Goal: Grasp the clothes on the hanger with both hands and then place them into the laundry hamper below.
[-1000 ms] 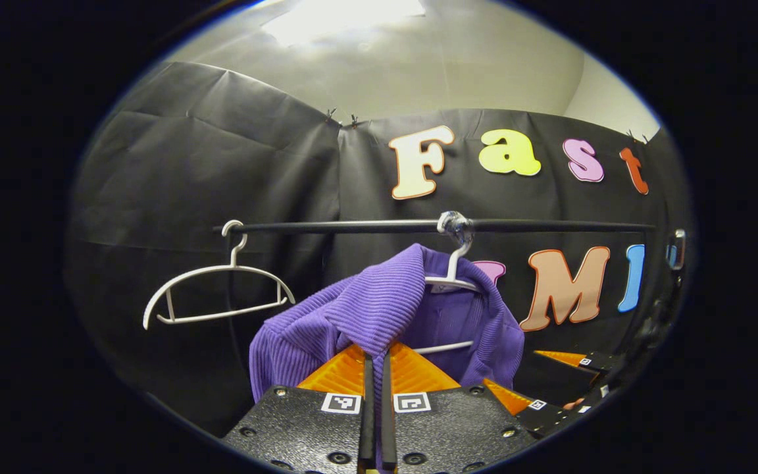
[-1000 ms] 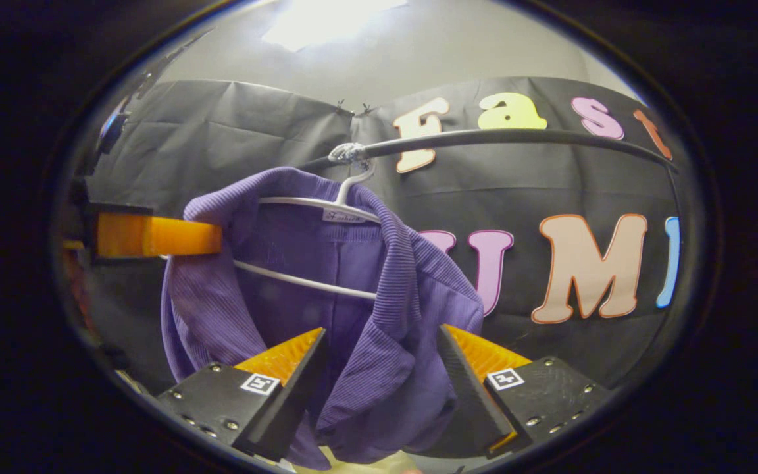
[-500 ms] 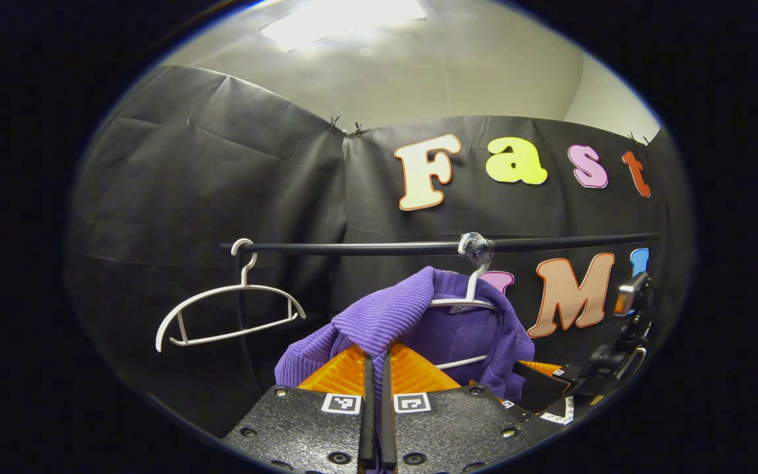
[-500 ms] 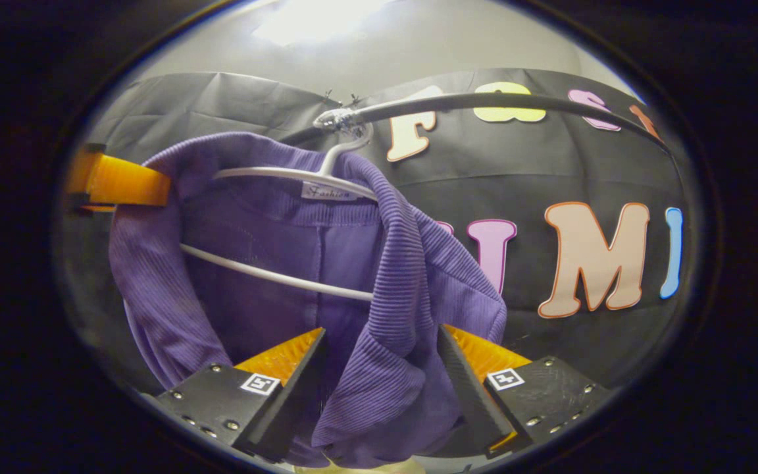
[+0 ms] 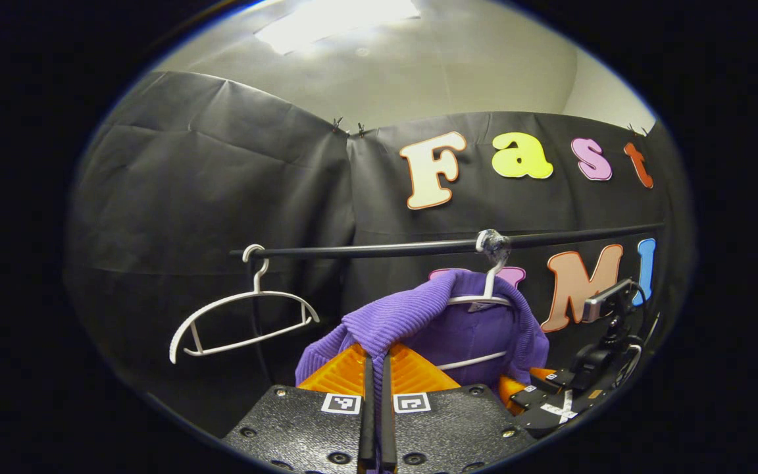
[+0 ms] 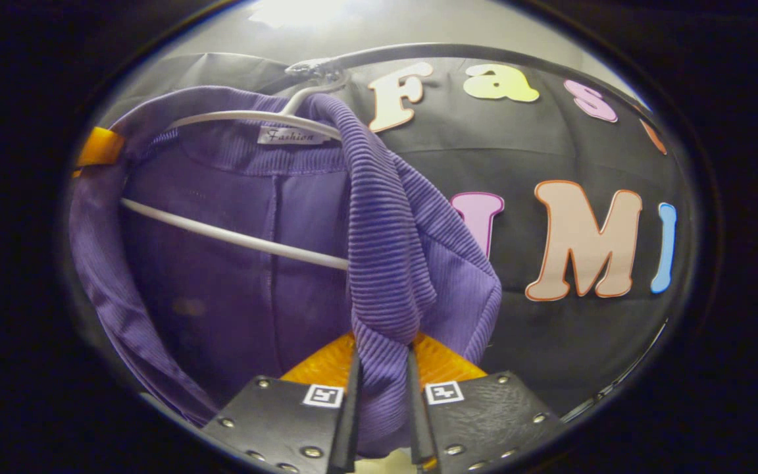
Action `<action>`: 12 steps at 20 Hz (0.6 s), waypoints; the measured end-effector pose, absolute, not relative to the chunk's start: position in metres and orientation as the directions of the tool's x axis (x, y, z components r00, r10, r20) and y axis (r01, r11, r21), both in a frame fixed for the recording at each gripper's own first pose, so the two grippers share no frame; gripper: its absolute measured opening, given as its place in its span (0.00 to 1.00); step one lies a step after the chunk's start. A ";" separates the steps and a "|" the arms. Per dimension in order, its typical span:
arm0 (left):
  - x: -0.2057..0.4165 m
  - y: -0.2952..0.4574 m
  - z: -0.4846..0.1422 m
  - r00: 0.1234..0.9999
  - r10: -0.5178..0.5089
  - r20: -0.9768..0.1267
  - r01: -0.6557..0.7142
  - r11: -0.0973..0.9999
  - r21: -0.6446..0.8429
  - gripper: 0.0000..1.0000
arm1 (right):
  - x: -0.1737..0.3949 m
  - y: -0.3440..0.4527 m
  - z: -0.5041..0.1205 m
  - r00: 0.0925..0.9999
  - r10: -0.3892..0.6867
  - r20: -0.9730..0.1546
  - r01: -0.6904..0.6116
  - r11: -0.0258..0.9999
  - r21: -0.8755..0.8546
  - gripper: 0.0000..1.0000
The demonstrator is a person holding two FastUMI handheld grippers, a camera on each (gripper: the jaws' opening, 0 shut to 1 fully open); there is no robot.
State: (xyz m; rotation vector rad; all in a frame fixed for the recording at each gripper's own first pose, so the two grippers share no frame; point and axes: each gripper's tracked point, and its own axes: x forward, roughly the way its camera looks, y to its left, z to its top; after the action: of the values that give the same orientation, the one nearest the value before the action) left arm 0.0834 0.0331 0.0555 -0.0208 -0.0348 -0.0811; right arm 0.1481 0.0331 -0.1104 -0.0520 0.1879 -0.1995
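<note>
A purple ribbed top [image 5: 418, 316] [image 6: 379, 250] hangs on a white hanger [image 6: 254, 118] from a black rail [image 5: 379, 250]. In the left gripper view, my left gripper [image 5: 376, 368] is shut on the top's left shoulder, with cloth pulled toward me between the orange fingers. In the right gripper view, my right gripper [image 6: 382, 368] is shut on the top's right front edge, a thick fold pinched between its fingers. The left gripper's orange finger [image 6: 99, 146] shows at the top's far shoulder. The right gripper's body [image 5: 550, 395] shows low right in the left gripper view.
An empty white hanger [image 5: 241, 316] hangs on the rail's left end. The rail [image 6: 418, 52] passes close above the right gripper. Black cloth walls stand behind the rail, with a lit ceiling above.
The right gripper has moved in and gone from open to shut on the top's front edge. The left gripper stays shut and has pulled the shoulder slightly off the hanger.
</note>
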 end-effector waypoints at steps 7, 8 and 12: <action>0.086 0.046 0.062 0.997 -0.058 0.057 0.058 0.998 -0.001 0.01 | 0.137 -0.011 -0.085 0.928 -0.354 -0.116 0.341 0.933 -0.116 0.19; 0.087 0.047 0.064 0.996 -0.058 0.061 0.058 0.998 -0.002 0.07 | 0.135 -0.020 -0.080 0.923 -0.370 -0.102 0.358 0.926 -0.118 0.19; 0.086 0.051 0.072 0.995 -0.065 0.077 0.066 0.998 -0.013 0.01 | 0.137 -0.049 -0.054 0.903 -0.428 -0.032 0.421 0.897 -0.136 0.19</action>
State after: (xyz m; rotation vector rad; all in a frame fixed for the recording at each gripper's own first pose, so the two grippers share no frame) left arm 0.0865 0.0508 0.0721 -0.0152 -0.0768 -0.0657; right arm 0.1373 -0.0490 -0.0541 -0.1268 0.0620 -0.4401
